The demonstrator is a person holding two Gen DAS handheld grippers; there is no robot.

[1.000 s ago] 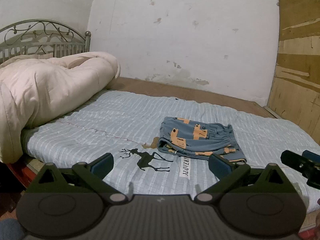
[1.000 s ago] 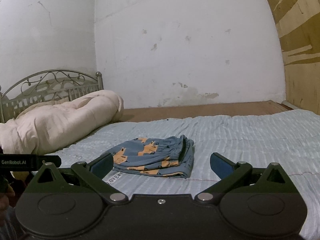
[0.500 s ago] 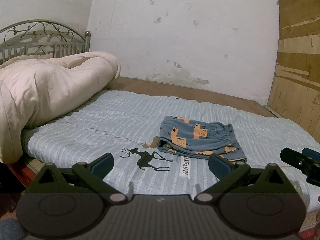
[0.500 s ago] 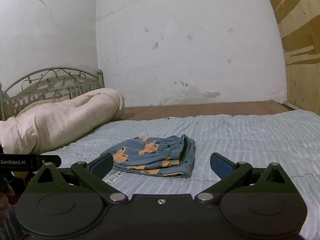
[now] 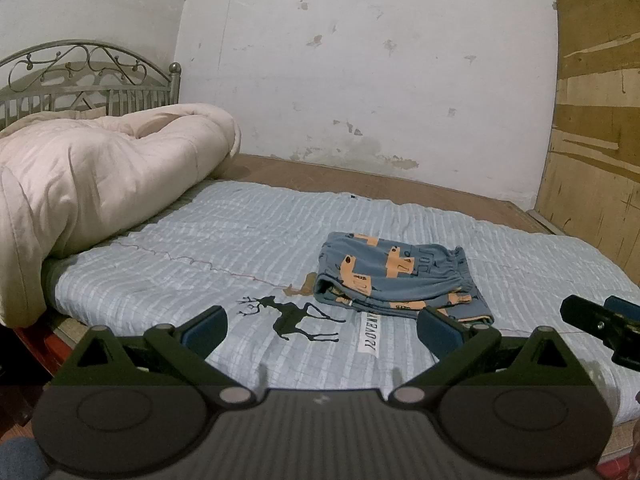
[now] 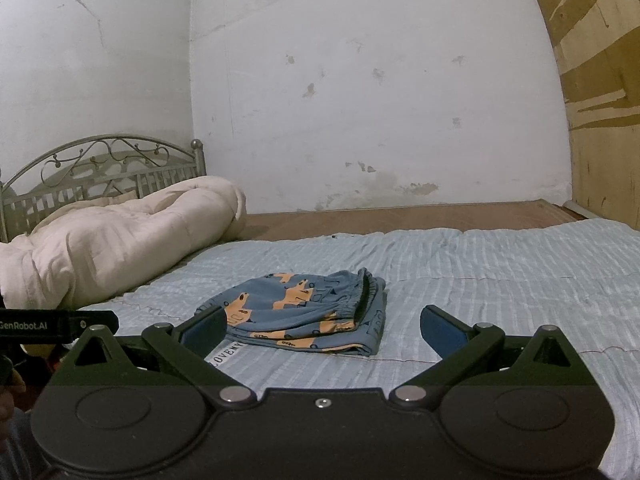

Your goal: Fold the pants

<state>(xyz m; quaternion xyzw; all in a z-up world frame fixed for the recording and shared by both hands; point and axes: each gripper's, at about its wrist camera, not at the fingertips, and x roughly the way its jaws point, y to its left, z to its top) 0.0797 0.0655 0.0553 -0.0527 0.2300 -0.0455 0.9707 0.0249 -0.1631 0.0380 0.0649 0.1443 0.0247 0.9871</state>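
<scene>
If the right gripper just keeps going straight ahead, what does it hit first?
Probably the folded pants. The right gripper is open and empty, and the pants lie on the bed just beyond its fingertips, slightly left of centre. Depth is unclear.

change: right wrist view tilts slightly upward | pants (image 6: pixel 304 312) sit a little lower in that frame | left wrist view barely differs

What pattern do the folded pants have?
Blue pants with orange motifs; clearest in the left wrist view.
</scene>
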